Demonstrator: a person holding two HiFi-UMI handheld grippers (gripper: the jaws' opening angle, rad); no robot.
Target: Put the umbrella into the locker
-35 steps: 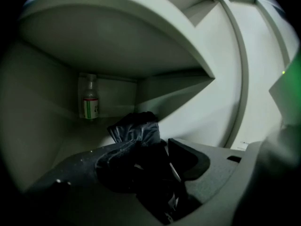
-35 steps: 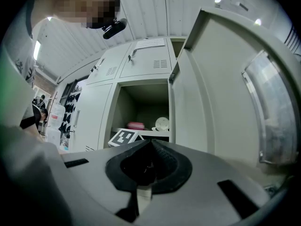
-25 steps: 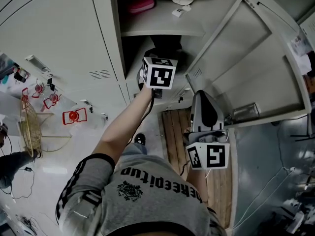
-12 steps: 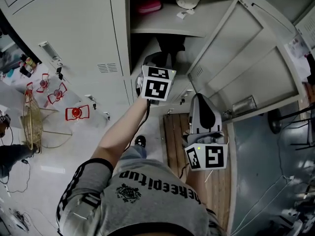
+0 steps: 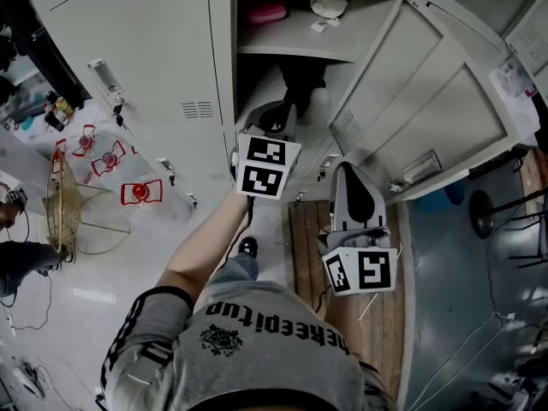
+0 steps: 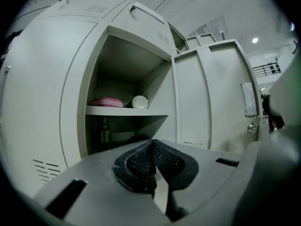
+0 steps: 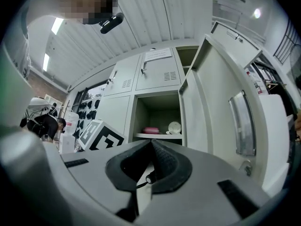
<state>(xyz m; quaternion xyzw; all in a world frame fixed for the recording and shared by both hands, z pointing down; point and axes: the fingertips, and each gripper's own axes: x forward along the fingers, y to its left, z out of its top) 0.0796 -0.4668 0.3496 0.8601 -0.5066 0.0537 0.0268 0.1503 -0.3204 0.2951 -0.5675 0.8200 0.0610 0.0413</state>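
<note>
The grey locker (image 5: 224, 75) stands with its door (image 5: 411, 101) swung to the right. A dark bundle, apparently the umbrella (image 5: 301, 77), lies in the compartment under the shelf; its top shows as a dark lump (image 6: 138, 138) in the left gripper view. My left gripper (image 5: 278, 111) is just in front of that opening, shut with nothing between its pads (image 6: 141, 161). My right gripper (image 5: 351, 169) hangs lower and to the right, before the door, shut and empty (image 7: 151, 142). Its view also catches the left gripper's marker cube (image 7: 101, 135).
On the shelf (image 5: 295, 41) lie a pink item (image 5: 267, 12) and a white round item (image 5: 327, 0). A green bottle (image 6: 104, 131) stands deep in the lower compartment. A wooden board (image 5: 304, 229) lies on the floor; red objects (image 5: 137, 193) and a wire basket (image 5: 64, 212) sit left.
My left gripper has drawn back out of the locker opening toward the person, uncovering the dark bundle inside. The right gripper has barely shifted.
</note>
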